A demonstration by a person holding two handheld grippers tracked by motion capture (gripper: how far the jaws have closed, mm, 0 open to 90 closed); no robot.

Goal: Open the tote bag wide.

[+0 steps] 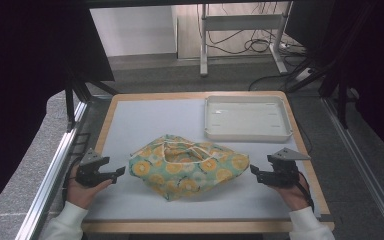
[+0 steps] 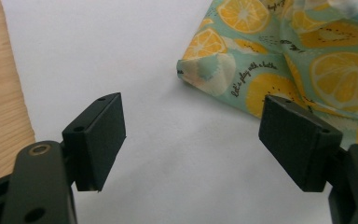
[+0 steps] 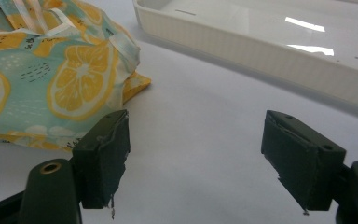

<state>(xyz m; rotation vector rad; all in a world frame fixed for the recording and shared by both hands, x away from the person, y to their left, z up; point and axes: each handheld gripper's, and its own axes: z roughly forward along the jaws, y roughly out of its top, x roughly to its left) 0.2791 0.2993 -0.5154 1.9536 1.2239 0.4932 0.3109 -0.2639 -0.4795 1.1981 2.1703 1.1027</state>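
While the lemon-print cloth [image 1: 189, 167] lies crumpled in the middle of the bench [image 1: 130, 125], I hold one hand-held gripper at each end of it. Its long axis runs left to right across the bench, so its two ends point straight at my two tools. My left hand-held gripper [image 1: 119, 173] sits just beside the cloth's left end, jaws spread wide and holding nothing; in the left gripper view the nearest folded corner [image 2: 205, 74] lies ahead and to the right of the jaw gap, and the right jaw already overlaps the fabric's edge. My right hand-held gripper [image 1: 254, 170] is likewise parted and empty, its tips near the cloth's right end; in the right gripper view the fabric lies ahead and to the left, behind the left jaw. Both sit about equally close, the right perhaps a touch nearer. The white tray [image 1: 286, 116] stands beyond the cloth, toward the far right of the bench, apart from it. I judge each tool needs a short inward move to take a corner.
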